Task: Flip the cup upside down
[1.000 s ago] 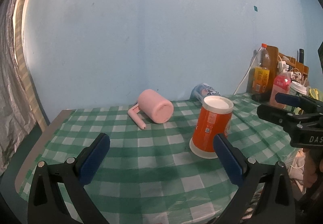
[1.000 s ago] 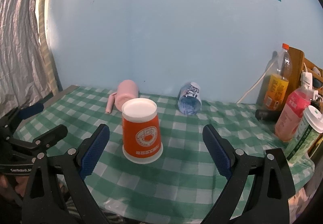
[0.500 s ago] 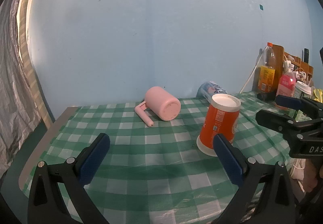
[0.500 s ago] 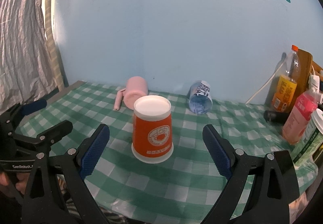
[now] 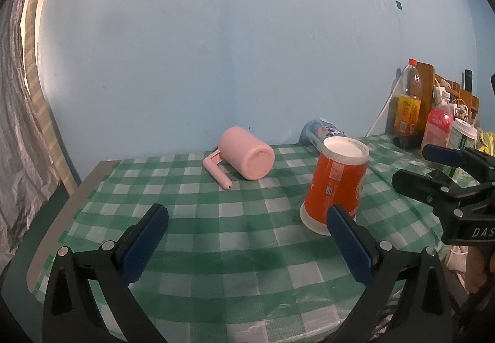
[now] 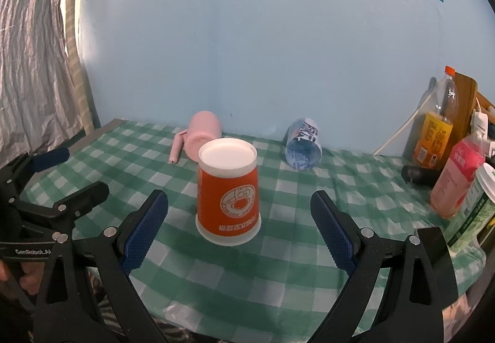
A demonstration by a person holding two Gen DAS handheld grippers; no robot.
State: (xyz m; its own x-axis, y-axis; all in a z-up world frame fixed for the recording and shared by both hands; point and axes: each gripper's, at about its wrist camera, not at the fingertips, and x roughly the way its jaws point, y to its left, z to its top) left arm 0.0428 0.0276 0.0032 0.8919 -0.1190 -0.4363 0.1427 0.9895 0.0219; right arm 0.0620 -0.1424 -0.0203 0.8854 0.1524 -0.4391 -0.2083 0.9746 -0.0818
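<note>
Both hand-held grippers (image 5: 247,237) (image 6: 239,228) wide apart, empty

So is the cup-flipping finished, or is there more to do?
Looks done for one: the orange cup stands mouth-down on the checked cloth, base up. Nothing is in hand; both the left tongs and right tongs are open and apart from it. The pink mug and blue cup lie on their sides, possibly left.

- The paper cup (image 6: 228,194) stands rim-down on the tablecloth (image 6: 278,265).
- Behind the paper cup, to its left, the mug (image 6: 202,135) lies on its side.
- Behind it, rightward, the tumbler (image 6: 303,143) lies near the wall (image 6: 263,33).
- Far right of it stand bottles (image 6: 436,129).
</note>
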